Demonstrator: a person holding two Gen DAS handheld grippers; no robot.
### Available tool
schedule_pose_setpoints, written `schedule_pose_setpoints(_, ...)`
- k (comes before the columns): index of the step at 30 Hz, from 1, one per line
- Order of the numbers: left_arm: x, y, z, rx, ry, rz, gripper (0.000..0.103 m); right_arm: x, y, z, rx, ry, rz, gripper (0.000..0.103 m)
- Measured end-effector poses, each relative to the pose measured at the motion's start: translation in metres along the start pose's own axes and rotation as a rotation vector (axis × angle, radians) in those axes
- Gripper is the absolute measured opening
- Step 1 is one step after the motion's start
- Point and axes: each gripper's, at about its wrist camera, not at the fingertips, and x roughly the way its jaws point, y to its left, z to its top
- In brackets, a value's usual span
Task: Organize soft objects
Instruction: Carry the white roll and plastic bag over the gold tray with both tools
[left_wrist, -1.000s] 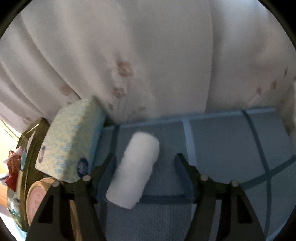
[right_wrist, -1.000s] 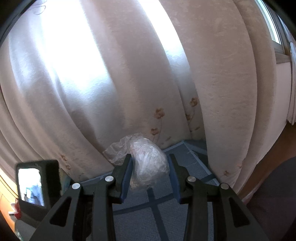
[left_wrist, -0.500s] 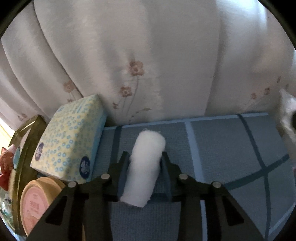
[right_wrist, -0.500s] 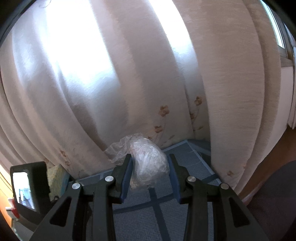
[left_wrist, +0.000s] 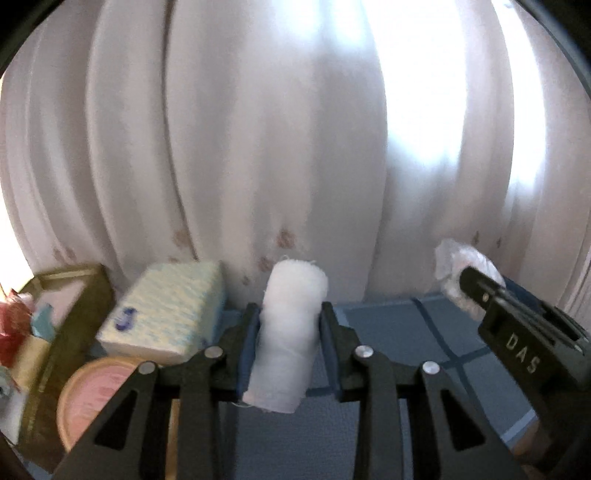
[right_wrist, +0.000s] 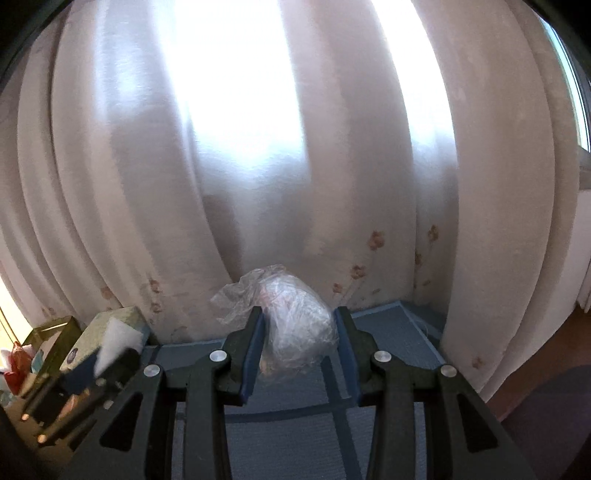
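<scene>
My left gripper is shut on a white rolled cloth and holds it up above the blue mat. My right gripper is shut on a crumpled clear plastic bag, also lifted over the mat. In the left wrist view the right gripper with the bag shows at the right. In the right wrist view the left gripper and the white cloth show at the lower left.
A pale tissue pack with blue dots lies at the mat's left. Beside it are a round pink-lidded tin and an olive tray with small items. White flowered curtains hang right behind the mat.
My left gripper closed on the white rolled cloth and lifted it off the mat. The right gripper kept hold of the plastic bag and both views tilted upward.
</scene>
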Motion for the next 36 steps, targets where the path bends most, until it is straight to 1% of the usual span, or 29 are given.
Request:
schedule_pose_setpoints(3,-0.008,0.004,-0.001,0.0,-0.034,0.002,0.031,-0.005,0.01,-0.004,-0.015,-0.023,-0.02,0.041)
schedule_pose_setpoints(6,-0.016,-0.001,0.0,0.002,-0.038,-0.001,0.031,-0.01,0.017,-0.007,-0.031,-0.044,-0.038,0.041)
schedule_pose_setpoints(7,-0.01,0.0,0.002,0.001,-0.042,-0.004,0.031,-0.012,0.02,-0.009,-0.034,-0.049,-0.044,0.041)
schedule_pose_setpoints(9,-0.014,0.003,0.0,0.002,-0.051,-0.005,0.031,-0.015,0.024,-0.011,-0.039,-0.058,-0.052,0.041)
schedule_pose_setpoints(12,-0.016,0.005,0.001,-0.007,-0.051,-0.004,0.031,-0.017,0.027,-0.015,-0.051,-0.045,-0.06,0.041)
schedule_pose_setpoints(13,-0.011,0.012,0.001,-0.011,-0.049,-0.004,0.031,-0.019,0.028,-0.016,-0.051,-0.045,-0.057,0.041)
schedule_pose_setpoints(16,-0.014,0.015,0.0,-0.017,-0.048,-0.007,0.031,-0.033,0.031,-0.021,-0.054,-0.073,-0.057,0.041)
schedule_pose_setpoints(26,-0.024,0.028,-0.007,-0.012,-0.067,-0.012,0.031,-0.061,0.059,-0.034,-0.161,-0.141,-0.077,0.041)
schedule_pose_setpoints(36,-0.037,0.037,-0.014,-0.019,-0.08,-0.03,0.031,-0.076,0.06,-0.041,-0.132,-0.157,-0.086,0.041)
